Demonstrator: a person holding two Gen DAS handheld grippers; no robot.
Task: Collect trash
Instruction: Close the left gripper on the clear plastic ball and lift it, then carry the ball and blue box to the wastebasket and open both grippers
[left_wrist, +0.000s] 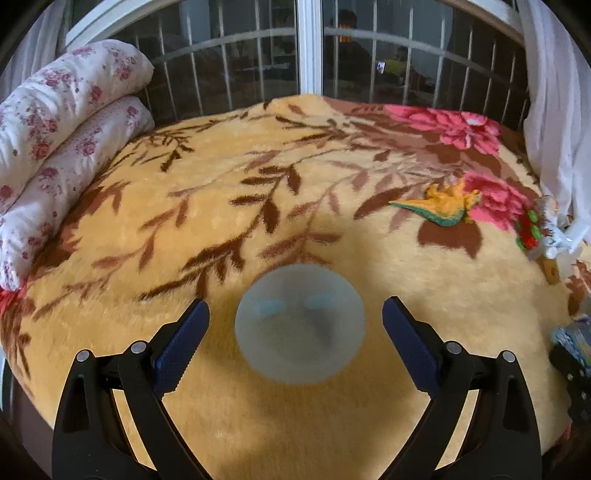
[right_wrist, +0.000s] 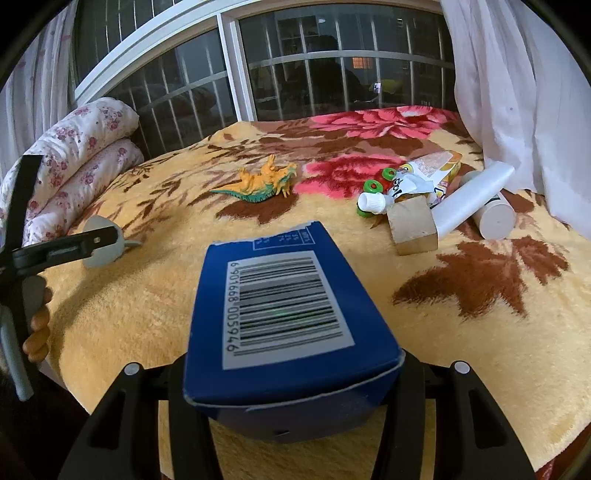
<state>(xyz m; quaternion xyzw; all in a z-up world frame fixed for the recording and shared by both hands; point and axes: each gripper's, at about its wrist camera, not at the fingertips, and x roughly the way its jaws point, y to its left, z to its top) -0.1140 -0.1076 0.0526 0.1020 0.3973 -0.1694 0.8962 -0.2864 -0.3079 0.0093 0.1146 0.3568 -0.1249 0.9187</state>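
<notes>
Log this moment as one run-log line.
right claw: shut on blue barcode carton | left claw: open around grey round object | surface: yellow floral blanket

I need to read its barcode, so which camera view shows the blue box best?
The right wrist view: the blue box fills the centre, barcode facing up, clamped in the right tool. The left wrist view catches only a blurred corner at its right edge.

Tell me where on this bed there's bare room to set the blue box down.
Bare blanket lies left of the blue box, between it and the grey bowl. Another open patch sits right of the box, nearer than the wooden block. Crowded: the far right by the curtain, around the white bottle.
</notes>
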